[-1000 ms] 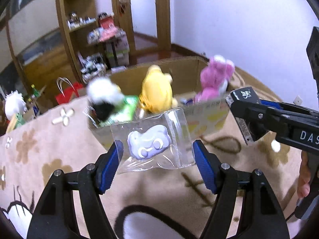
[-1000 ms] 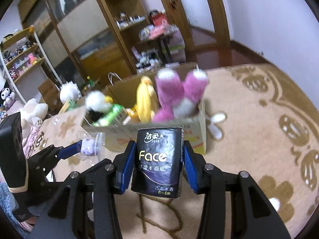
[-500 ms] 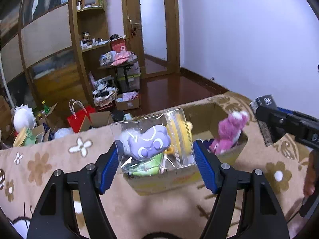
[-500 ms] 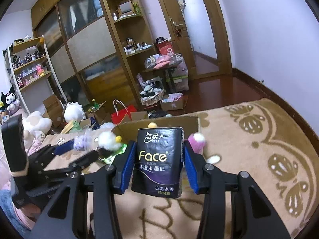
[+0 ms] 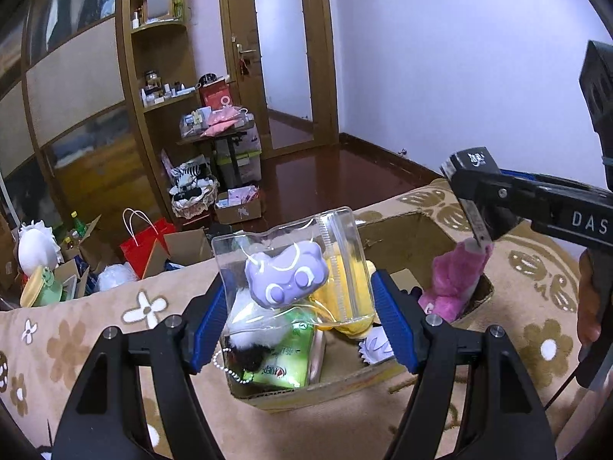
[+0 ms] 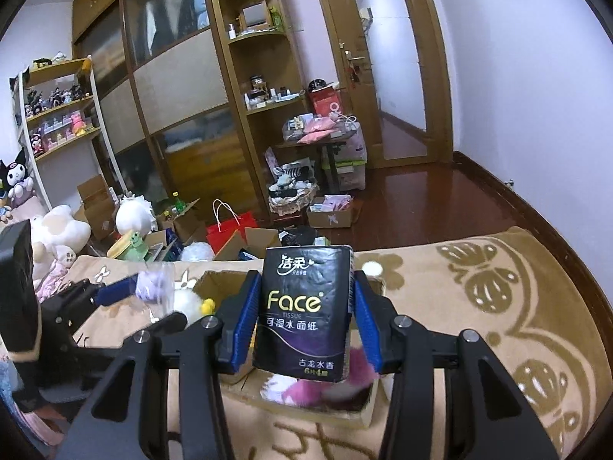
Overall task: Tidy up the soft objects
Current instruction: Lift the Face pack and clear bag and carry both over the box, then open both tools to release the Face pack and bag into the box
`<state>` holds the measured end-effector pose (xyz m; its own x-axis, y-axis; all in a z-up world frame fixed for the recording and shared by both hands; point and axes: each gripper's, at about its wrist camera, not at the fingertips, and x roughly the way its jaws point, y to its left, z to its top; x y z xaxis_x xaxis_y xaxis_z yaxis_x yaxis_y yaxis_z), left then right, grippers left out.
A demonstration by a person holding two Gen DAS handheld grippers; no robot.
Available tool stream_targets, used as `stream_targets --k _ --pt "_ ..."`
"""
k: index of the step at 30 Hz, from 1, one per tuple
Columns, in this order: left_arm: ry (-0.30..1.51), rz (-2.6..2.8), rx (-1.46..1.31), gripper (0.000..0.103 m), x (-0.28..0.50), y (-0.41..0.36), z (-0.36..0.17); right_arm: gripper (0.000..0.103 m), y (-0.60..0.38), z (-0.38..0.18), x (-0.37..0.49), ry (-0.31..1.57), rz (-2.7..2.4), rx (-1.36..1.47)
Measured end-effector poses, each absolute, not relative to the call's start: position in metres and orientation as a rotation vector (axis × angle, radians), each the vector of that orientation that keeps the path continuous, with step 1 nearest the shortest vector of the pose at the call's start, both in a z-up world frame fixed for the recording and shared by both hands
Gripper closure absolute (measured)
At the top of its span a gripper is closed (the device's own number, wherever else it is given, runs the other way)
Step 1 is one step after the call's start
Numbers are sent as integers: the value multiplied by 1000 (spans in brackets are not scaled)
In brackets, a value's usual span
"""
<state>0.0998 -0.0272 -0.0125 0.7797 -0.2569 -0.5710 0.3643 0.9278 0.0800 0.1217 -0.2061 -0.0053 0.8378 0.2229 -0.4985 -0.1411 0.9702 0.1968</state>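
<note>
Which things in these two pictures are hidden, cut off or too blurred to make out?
- Left wrist view: the clear bag in the left gripper covers part of the cardboard box; the black-and-white plush is half hidden.
- Right wrist view: the tissue pack in the right gripper hides the box's middle; the pink plush is blurred.
- Right wrist view: the purple toy is blurred.
</note>
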Motion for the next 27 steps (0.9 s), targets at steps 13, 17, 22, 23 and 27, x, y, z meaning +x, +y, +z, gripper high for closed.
stream_targets --k 13,17,22,23,27 --pt "630 -349 198 27 117 -36 -30 47 -203 -35 149 599 222 214" --pt "656 -344 183 27 121 -33 -34 42 -208 -37 145 603 211 236" --pt "659 -341 182 23 118 -30 -32 28 -210 -33 136 594 189 233" --pt "657 -338 182 20 115 -29 -31 26 -210 -32 133 589 184 231" --pt "641 -323 195 15 105 -25 -28 16 -212 -25 124 571 174 246"
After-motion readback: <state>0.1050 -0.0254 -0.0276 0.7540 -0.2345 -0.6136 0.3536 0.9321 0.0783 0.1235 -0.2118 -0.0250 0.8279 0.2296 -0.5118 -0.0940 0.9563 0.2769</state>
